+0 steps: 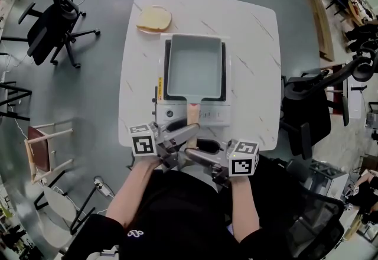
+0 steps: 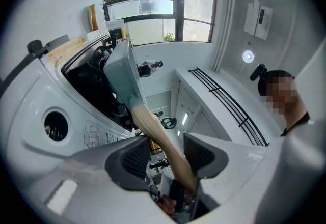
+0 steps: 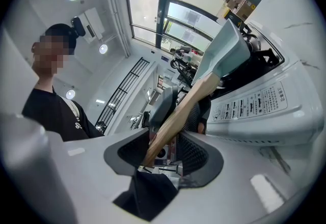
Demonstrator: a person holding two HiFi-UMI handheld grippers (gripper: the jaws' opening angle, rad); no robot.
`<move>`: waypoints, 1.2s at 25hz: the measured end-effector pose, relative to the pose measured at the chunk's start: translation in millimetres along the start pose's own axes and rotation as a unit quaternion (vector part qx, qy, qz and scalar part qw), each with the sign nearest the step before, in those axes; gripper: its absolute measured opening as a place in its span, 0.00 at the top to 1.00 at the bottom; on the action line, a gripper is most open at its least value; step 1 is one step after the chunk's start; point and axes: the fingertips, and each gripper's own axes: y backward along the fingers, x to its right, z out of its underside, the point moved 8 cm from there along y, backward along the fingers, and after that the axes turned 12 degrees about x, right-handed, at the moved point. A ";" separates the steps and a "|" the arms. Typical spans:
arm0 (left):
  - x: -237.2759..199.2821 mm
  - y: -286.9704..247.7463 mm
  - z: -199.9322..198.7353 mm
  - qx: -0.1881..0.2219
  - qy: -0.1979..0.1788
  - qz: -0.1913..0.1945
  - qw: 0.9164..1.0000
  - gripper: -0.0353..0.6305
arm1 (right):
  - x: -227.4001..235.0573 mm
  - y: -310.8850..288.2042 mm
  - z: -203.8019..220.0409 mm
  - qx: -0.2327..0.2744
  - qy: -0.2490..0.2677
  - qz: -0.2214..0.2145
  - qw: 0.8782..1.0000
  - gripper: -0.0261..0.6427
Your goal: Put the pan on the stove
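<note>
A pale grey-blue rectangular pan (image 1: pixel 195 67) sits on the white portable stove (image 1: pixel 177 114), its wooden handle (image 1: pixel 192 116) pointing toward me past the stove's front. My left gripper (image 1: pixel 188 132) reaches in from the left and my right gripper (image 1: pixel 198 151) from the right, both at the handle's end. In the left gripper view the handle (image 2: pixel 153 129) runs between the left gripper's (image 2: pixel 165 154) open jaws, close to one pad, with a gap at the other. In the right gripper view the handle (image 3: pixel 188 106) crosses the right gripper's (image 3: pixel 163 149) wide-open jaws.
The stove stands mid-front on a white marble-look table (image 1: pixel 254 75). A slice of bread (image 1: pixel 155 18) lies at the table's far left. Black office chairs stand left (image 1: pixel 53 25) and right (image 1: pixel 307 111) of the table, and a wooden chair (image 1: pixel 47 149) at the near left.
</note>
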 end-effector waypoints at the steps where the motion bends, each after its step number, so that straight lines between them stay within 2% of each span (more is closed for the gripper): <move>1: -0.6 -0.4 0.1 0.000 0.000 0.001 1.000 0.63 | 0.6 0.2 -0.3 0.000 0.001 0.000 1.000 0.69; 19: -13.9 -1.7 3.0 0.001 -0.015 0.004 1.000 0.63 | 15.2 1.1 2.5 -0.016 0.018 0.004 1.000 0.69; 30: -16.1 -3.2 2.4 0.000 -0.011 0.005 1.000 0.64 | 18.1 1.5 2.6 -0.009 0.015 0.005 1.000 0.69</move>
